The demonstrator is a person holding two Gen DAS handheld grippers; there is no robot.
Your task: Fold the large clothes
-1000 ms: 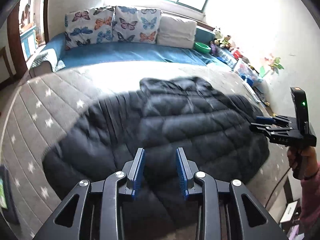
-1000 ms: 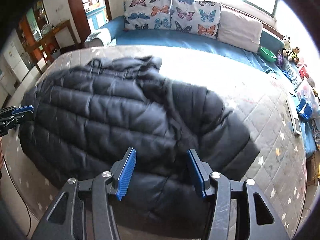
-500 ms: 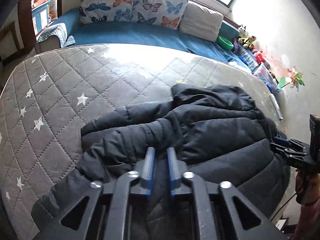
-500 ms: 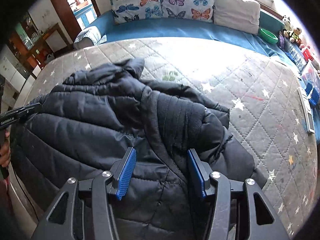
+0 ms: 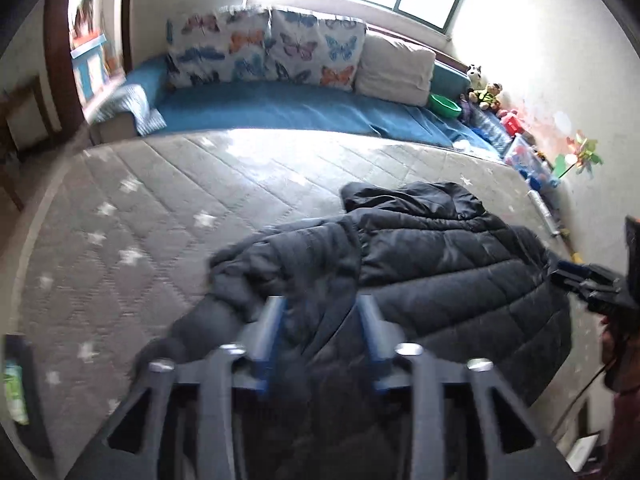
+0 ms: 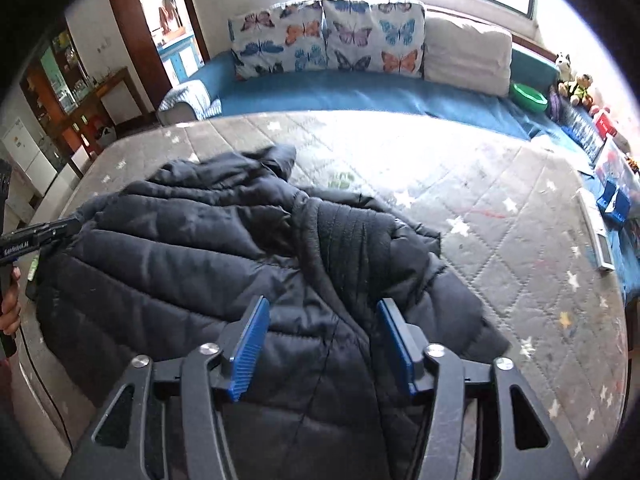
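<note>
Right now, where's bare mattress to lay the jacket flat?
Bare mattress lies between jacket and blue sheet, and on its right side. The toys and boxes along the wall crowd the far-right edge.

Both wrist cameras look from the near edge of the mattress (image 5: 132, 208) toward the far window, low and close above the black jacket (image 6: 192, 264). Both views share the jacket and the butterfly pillows (image 6: 328, 40).

left claw (image 5: 320, 328): motion-blurred | jacket (image 6: 248, 264): near hem cut off by the frame bottom behind the right claw (image 6: 322, 332) | mattress (image 5: 168, 200): star print smeared
</note>
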